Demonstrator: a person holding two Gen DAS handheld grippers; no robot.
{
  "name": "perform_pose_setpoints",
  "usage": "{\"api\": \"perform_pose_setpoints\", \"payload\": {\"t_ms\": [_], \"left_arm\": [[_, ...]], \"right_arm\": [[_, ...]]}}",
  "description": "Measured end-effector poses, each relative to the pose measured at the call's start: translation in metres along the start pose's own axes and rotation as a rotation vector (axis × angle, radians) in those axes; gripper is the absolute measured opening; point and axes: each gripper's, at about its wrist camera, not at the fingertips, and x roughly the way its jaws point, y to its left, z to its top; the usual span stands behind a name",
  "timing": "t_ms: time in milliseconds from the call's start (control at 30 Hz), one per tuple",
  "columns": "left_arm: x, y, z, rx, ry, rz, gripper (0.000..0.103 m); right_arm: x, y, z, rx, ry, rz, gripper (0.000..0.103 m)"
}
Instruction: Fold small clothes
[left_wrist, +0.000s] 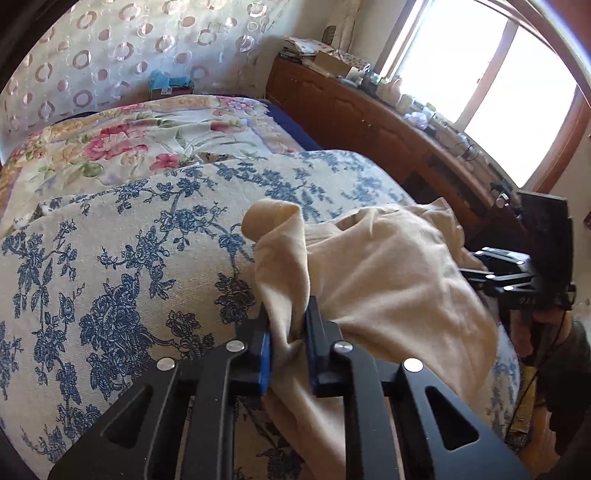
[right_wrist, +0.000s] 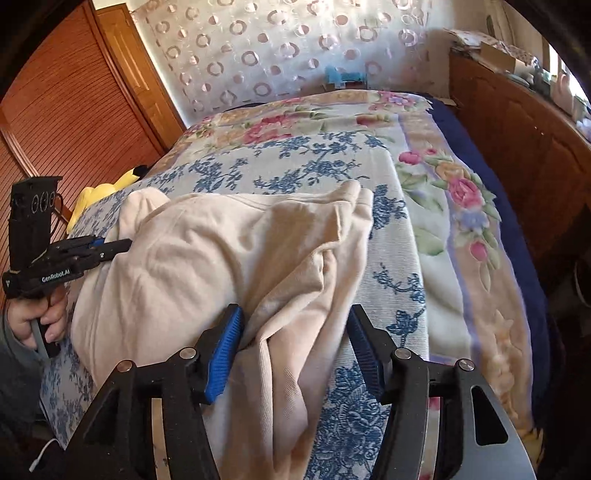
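A cream garment (left_wrist: 388, 280) lies crumpled on a bed cover printed with blue flowers (left_wrist: 110, 258). My left gripper (left_wrist: 288, 317) is shut on a bunched fold at the garment's near left edge, and a flap of cloth stands up above the pads. In the right wrist view the garment (right_wrist: 221, 251) spreads across the cover (right_wrist: 388, 280). My right gripper (right_wrist: 295, 325) is open, with the garment's near right fold lying between its blue pads. The left gripper (right_wrist: 122, 243) shows at the far left, nipping the cloth edge. The right gripper (left_wrist: 469, 264) shows at the garment's far right side.
A pink-flowered blanket (left_wrist: 147, 136) covers the bed beyond the blue cover. A wooden cabinet (left_wrist: 351, 110) with clutter on top runs along the right under a bright window (left_wrist: 480, 92). A wooden slatted door (right_wrist: 74, 110) and a yellow soft toy (right_wrist: 96, 192) are on the left.
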Motion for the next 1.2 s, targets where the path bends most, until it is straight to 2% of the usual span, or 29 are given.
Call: {"api": "perform_pose_setpoints", "payload": {"t_ms": [33,67,167,267,400,533,667,900,1033,1200], "left_arm": [[-0.005,0.0,0.0,-0.008,-0.012,-0.023,0.015],[-0.012,-0.001,0.0,-0.013,-0.027,-0.048,0.015],[-0.038,-0.004,-0.002,-0.016,-0.079,-0.096,0.014],[-0.075,-0.003,-0.008,-0.024,-0.139,-0.134,0.014],[-0.133,0.012,-0.027,-0.047,-0.238,-0.112,0.014],[-0.186,0.048,-0.053,-0.107,-0.332,-0.029,0.014],[-0.22,0.092,-0.084,-0.202,-0.383,0.068,0.014],[-0.257,0.157,-0.124,-0.339,-0.458,0.232,0.014],[-0.265,0.184,-0.149,-0.407,-0.463,0.277,0.014],[-0.263,0.212,-0.176,-0.483,-0.439,0.314,0.014]], "right_arm": [[-0.001,-0.001,-0.007,-0.006,0.008,0.031,0.03],[0.0,-0.001,-0.007,-0.01,0.021,0.069,0.021],[-0.008,0.006,-0.006,-0.084,-0.008,0.055,0.016],[-0.027,0.024,0.009,-0.124,-0.084,0.072,0.015],[-0.042,0.066,0.04,-0.232,-0.147,0.109,0.015],[-0.025,0.123,0.073,-0.374,-0.165,0.152,0.015],[0.018,0.188,0.111,-0.5,-0.16,0.204,0.014],[0.124,0.309,0.18,-0.69,-0.137,0.243,0.014],[0.185,0.373,0.202,-0.808,-0.101,0.268,0.014],[0.259,0.42,0.221,-0.902,-0.041,0.288,0.014]]}}
